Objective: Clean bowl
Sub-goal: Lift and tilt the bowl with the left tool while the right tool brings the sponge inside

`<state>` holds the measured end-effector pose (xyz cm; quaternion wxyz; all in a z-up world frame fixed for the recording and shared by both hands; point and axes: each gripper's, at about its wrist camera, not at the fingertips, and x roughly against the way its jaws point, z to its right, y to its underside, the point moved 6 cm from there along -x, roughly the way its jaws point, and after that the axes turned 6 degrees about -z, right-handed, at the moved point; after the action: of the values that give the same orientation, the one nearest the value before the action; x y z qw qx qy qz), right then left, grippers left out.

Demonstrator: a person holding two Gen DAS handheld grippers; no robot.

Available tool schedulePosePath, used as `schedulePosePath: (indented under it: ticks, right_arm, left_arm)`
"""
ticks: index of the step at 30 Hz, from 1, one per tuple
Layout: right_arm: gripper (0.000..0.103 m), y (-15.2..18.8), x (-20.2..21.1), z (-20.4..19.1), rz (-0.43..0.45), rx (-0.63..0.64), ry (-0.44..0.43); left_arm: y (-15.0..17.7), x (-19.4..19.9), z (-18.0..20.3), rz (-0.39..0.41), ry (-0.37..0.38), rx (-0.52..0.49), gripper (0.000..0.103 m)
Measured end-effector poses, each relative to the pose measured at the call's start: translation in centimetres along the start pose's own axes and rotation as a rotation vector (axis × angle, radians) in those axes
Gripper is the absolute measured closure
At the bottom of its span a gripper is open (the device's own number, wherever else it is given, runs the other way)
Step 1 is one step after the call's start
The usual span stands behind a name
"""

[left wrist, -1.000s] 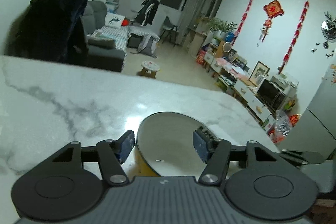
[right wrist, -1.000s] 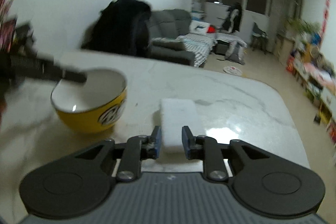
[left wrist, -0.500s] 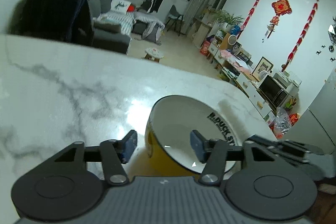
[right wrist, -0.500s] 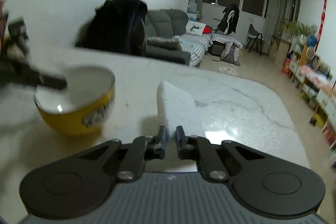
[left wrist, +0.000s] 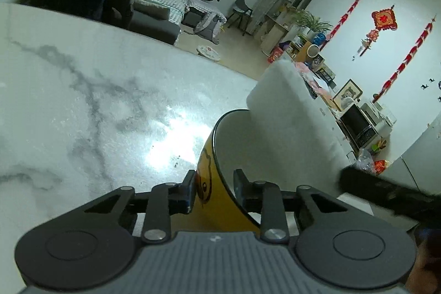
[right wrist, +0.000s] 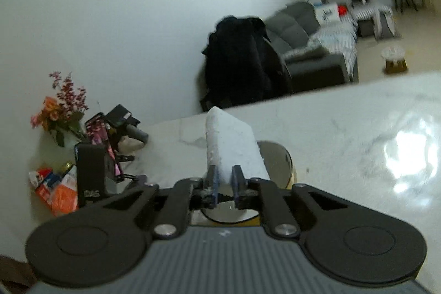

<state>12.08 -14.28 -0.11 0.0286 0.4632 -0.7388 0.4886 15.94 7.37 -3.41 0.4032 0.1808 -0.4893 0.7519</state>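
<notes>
The left tool [left wrist: 213, 188] has just been closing, clamping the yellow bowl's [left wrist: 212, 178] rim on the counter [left wrist: 82, 101]; the right tool [right wrist: 223, 179] is pinching a white sponge [right wrist: 230, 148] above the bowl, loosening slightly.

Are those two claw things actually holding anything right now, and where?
The left gripper pinches the yellow bowl by its rim wall. The right gripper clamps the white sponge by its near end.

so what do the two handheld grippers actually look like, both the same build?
Yes, same build. Left gripper and right gripper each have a ribbed grey body, two round black discs at the sides, black linkage arms with silver pivot screws, and two short dark fingers with blue-edged pads. A small pale mark sits mid-body. No cables show. No sleeve can be made out.
</notes>
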Motion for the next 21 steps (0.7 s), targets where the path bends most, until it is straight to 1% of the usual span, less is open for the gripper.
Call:
schedulePosePath:
  ticks: [2, 3, 4, 7, 9, 11, 12, 14, 17, 18, 21]
  right_arm:
    - [0.092, 1.0, 0.1, 0.7, 0.002, -0.023, 0.015]
    - [0.094, 1.5, 0.2, 1.0, 0.003, -0.034, 0.022]
    - [0.094, 1.8, 0.4, 1.3, 0.012, -0.05, 0.007]
    - [0.093, 2.6, 1.2, 1.5, 0.019, -0.06, 0.005]
    - [0.091, 3.4, 1.2, 1.3, 0.003, -0.031, 0.034]
    - [0.089, 3.9, 1.1, 1.3, -0.007, 0.003, 0.067]
    - [0.087, 4.1, 1.2, 1.2, -0.004, 0.023, 0.085]
    - [0.087, 4.5, 1.6, 0.9, 0.018, 0.078, 0.13]
    - [0.085, 4.5, 2.2, 0.5, 0.05, 0.137, 0.169]
    - [0.081, 4.5, 2.4, 0.3, 0.06, 0.155, 0.181]
    - [0.081, 4.4, 2.4, 0.0, 0.067, 0.178, 0.197]
  left_arm:
    - [0.0, 0.0, 0.2, 0.006, -0.011, -0.009, 0.075]
    - [0.0, 0.0, 0.4, 0.009, -0.017, -0.013, 0.076]
    - [0.0, 0.0, 0.6, 0.02, -0.026, -0.024, 0.077]
    - [0.1, 0.4, 1.5, 0.08, -0.042, -0.065, 0.082]
    - [0.1, 0.8, 2.8, 0.141, -0.062, -0.147, 0.083]
    - [0.4, 1.1, 4.1, 0.188, -0.104, -0.246, 0.085]
    - [0.6, 1.1, 4.8, 0.207, -0.127, -0.293, 0.085]
    - [0.9, 1.3, 5.8, 0.229, -0.143, -0.361, 0.085]
    - [1.4, 1.3, 6.8, 0.251, -0.149, -0.421, 0.085]
    - [1.5, 1.3, 7.1, 0.257, -0.154, -0.436, 0.085]
    - [1.9, 1.1, 7.6, 0.268, -0.167, -0.466, 0.085]
